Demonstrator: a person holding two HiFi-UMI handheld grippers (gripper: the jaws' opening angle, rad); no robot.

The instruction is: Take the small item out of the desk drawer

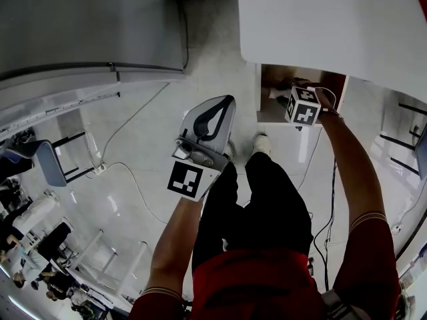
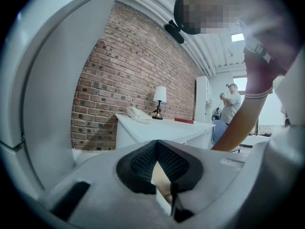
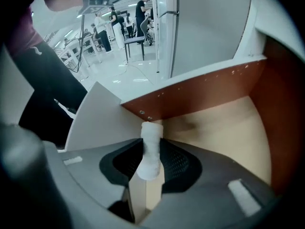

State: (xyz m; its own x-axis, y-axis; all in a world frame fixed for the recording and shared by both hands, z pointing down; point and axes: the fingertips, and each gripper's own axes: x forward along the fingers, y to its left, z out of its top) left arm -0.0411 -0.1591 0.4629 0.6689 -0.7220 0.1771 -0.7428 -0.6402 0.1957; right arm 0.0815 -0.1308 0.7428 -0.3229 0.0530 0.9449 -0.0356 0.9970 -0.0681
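The small white roll (image 3: 151, 136) stands upright inside the open drawer (image 3: 224, 128), close to its brown wall. The right gripper (image 3: 151, 160) has its pads partly closed and pinching the roll's middle. It looks light, soft and squashy, so a gentle mid-height hold suits. The left gripper (image 2: 156, 147) is closed and empty.

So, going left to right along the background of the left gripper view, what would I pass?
Red brick wall → white telephone → small table lamp with a white shade → flat red book → tall white cabinet → standing person in a pale shirt.
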